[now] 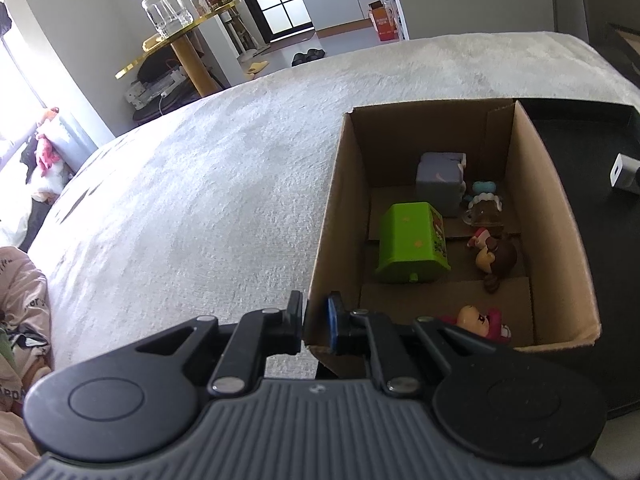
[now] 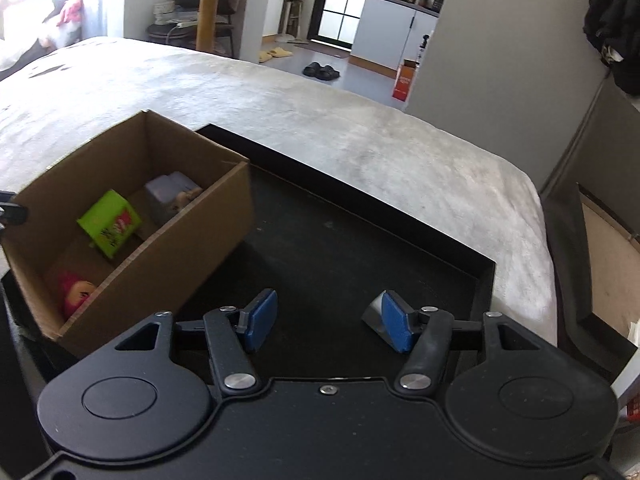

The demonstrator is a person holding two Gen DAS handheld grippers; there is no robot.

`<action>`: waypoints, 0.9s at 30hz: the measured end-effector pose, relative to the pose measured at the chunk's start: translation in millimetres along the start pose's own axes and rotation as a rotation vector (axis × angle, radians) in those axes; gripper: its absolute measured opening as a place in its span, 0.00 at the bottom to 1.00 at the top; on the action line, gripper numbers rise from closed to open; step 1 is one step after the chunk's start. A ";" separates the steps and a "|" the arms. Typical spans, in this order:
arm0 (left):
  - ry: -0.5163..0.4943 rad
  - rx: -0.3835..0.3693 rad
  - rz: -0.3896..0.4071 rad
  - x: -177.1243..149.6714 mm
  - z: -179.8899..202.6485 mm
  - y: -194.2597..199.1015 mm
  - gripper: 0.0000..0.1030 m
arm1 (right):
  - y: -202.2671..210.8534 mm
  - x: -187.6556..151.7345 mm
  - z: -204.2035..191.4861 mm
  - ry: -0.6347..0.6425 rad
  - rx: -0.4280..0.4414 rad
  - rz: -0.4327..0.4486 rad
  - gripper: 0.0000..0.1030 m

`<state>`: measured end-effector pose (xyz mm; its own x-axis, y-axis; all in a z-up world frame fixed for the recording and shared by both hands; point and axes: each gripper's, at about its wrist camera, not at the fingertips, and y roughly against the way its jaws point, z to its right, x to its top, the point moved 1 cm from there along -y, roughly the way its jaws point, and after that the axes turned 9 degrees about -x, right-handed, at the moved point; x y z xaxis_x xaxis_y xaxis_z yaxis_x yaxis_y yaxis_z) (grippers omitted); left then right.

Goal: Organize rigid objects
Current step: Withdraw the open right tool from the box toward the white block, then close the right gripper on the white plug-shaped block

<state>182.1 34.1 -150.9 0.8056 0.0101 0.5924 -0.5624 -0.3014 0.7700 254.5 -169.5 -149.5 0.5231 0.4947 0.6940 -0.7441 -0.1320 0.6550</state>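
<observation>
A cardboard box (image 1: 340,208) stands on a black tray (image 2: 340,240). It holds a green toy box (image 1: 408,244), a lilac cube (image 1: 438,182), a brown-haired doll (image 1: 496,258), a pink doll (image 1: 480,320) and a small clear figure (image 1: 482,208). My left gripper (image 1: 316,320) is shut on the box's near left wall. The box also shows in the right wrist view (image 2: 180,256). My right gripper (image 2: 328,320) is open above the tray. A small grey-white block (image 2: 376,316) lies just behind its right fingertip; the block also shows in the left wrist view (image 1: 624,172).
The tray lies on a bed with a pale fuzzy cover (image 1: 200,184). A gold side table with glass jars (image 1: 176,36) stands beyond the bed. Slippers (image 2: 320,70) lie on the floor. Plush toys (image 1: 44,152) sit at the far left.
</observation>
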 end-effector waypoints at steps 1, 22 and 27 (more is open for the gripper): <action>-0.005 0.005 -0.001 0.3 0.6 0.0 0.11 | -1.6 -1.3 2.9 -0.006 0.000 -0.003 0.57; -0.077 0.084 -0.025 1.1 14.6 -1.8 0.12 | -52.8 -24.6 42.7 -0.082 -0.039 -0.054 0.72; -0.081 0.091 -0.029 1.1 15.5 -2.1 0.12 | -70.5 -29.7 45.6 -0.072 -0.041 -0.082 0.72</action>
<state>187.1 20.0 -155.5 0.8358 -0.0556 0.5462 -0.5222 -0.3875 0.7597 310.4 -214.0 -202.6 0.6104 0.4390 0.6594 -0.7133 -0.0573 0.6985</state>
